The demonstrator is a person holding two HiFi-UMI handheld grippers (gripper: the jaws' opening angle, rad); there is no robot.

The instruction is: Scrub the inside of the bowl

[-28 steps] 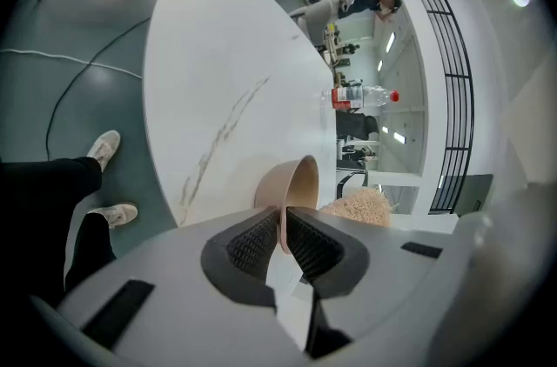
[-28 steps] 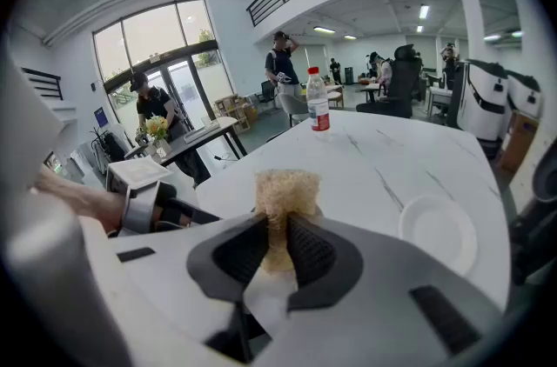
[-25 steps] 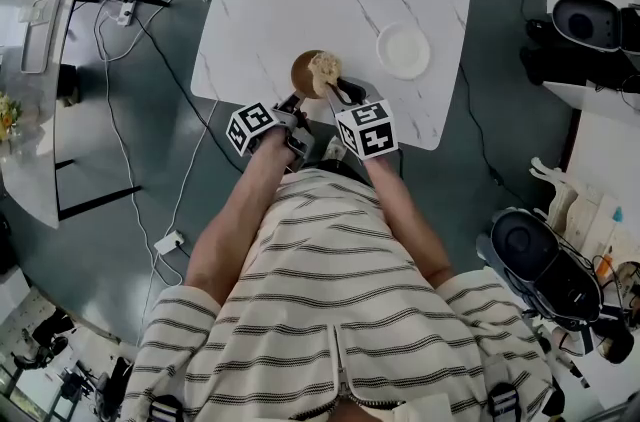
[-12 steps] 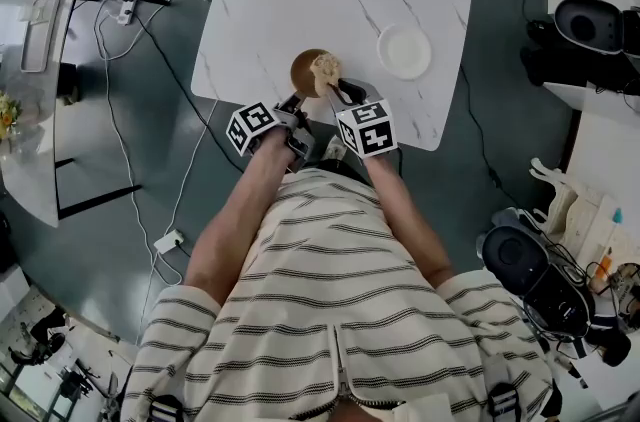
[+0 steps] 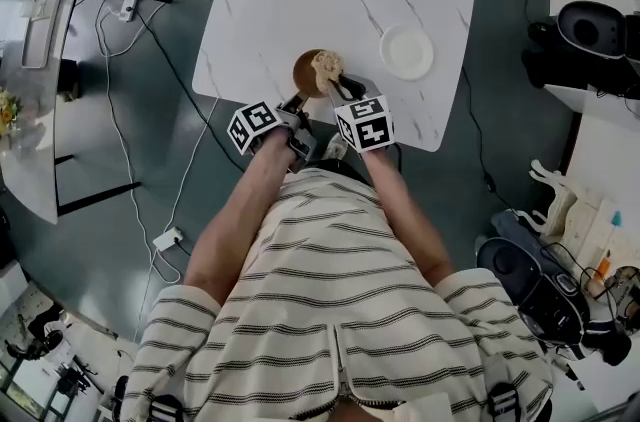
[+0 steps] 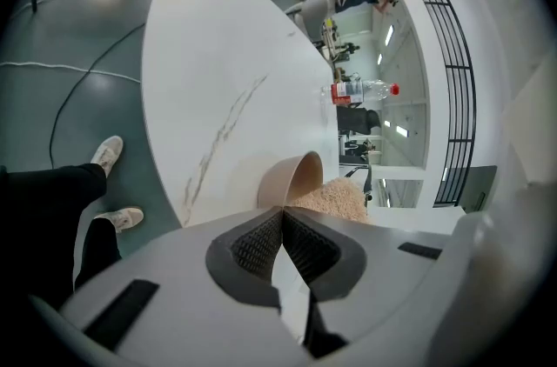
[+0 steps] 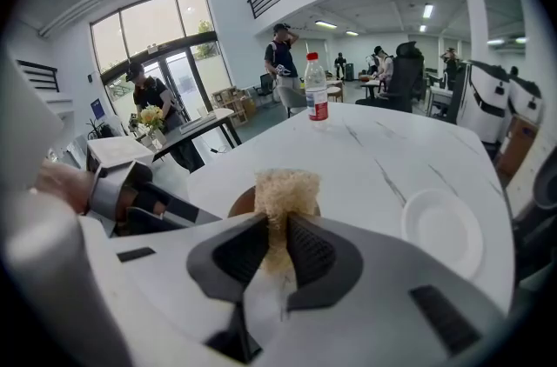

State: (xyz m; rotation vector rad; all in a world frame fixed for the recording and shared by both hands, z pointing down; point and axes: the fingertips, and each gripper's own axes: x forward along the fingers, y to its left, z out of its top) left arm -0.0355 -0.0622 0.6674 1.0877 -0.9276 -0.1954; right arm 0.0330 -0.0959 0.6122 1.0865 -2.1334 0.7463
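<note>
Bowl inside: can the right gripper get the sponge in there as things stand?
Probably yes. The right gripper is shut on the sponge, which sits at the bowl's open mouth with nothing between them. The left gripper pinches the near rim, off to one side.

Both bare forearms reach forward and slightly inward from the striped sleeves, the left forearm and the right forearm bringing the two grippers close together, their marker cubes side by side. The left gripper points ahead with its ribbed pads drawn together to a narrow V, pinching the near rim of the bowl. The right gripper sits just to its right, angled inward, with its jaws clamped on the lower part of the sponge, which stands up between and beyond the pads.
</note>
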